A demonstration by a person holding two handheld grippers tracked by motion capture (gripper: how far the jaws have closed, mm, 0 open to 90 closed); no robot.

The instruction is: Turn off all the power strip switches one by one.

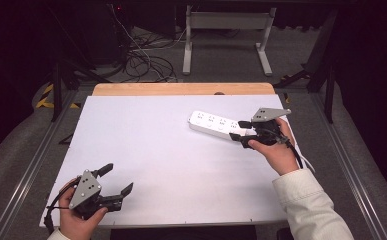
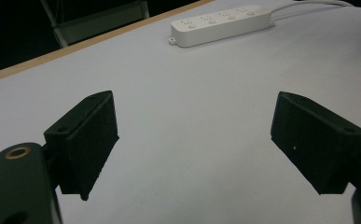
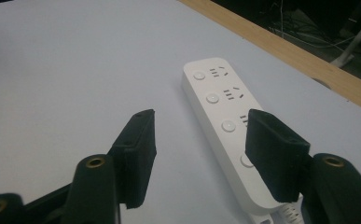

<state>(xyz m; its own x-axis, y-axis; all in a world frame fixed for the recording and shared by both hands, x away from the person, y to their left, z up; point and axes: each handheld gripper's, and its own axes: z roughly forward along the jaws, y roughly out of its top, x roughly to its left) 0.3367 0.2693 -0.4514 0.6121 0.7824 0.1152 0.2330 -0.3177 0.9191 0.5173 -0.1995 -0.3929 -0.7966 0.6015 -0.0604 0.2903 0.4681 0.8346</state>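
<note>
Power strip lies on the white table, right of centre toward the far edge, with the right gripper at its cord end.

Right gripper's jaws are spread: in its own view one jaw hangs over the strip's cord end, the other over bare table beside it, gripping nothing. That view shows round buttons beside each socket group, detail too small in the high view. Left gripper, jaws wide apart and empty, sits at the near left corner, well apart from the strip; its view shows the white cable running off the strip. Beyond the table's wooden far edge, cables and a white frame stand on the floor.
</note>
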